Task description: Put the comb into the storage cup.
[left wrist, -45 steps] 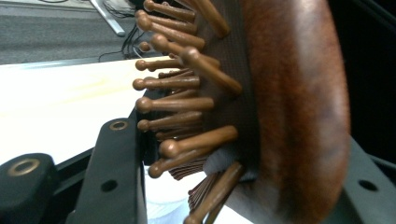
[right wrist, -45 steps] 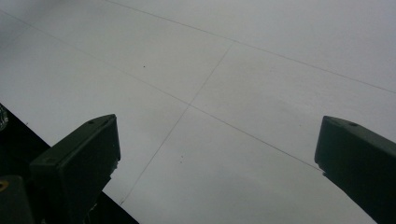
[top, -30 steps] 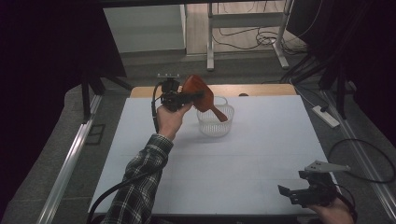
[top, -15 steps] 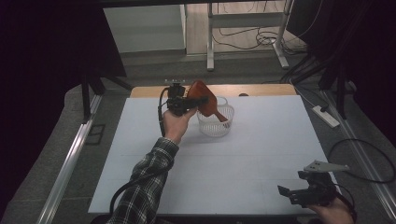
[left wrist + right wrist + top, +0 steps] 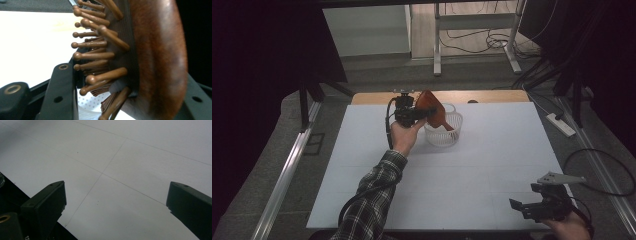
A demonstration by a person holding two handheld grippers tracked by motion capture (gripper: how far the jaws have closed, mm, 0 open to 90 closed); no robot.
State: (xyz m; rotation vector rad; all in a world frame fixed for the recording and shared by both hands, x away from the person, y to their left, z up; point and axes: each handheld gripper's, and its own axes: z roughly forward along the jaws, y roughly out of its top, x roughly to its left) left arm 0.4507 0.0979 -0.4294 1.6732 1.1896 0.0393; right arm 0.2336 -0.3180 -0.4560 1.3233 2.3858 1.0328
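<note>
Hairbrush (image 5: 432, 111) sits clamped by its head in my left gripper (image 5: 413, 114), handle slanting down beyond the jaws into the basket (image 5: 447, 136); right gripper (image 5: 532, 207) gapes empty, well apart.

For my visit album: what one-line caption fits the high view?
Left tongs lower a wooden hairbrush into a clear basket on the white table.

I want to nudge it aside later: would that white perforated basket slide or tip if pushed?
The white perforated basket looks thin and light, so it would probably slide on the smooth white table. The wooden hairbrush leaning into it could tip it.
</note>
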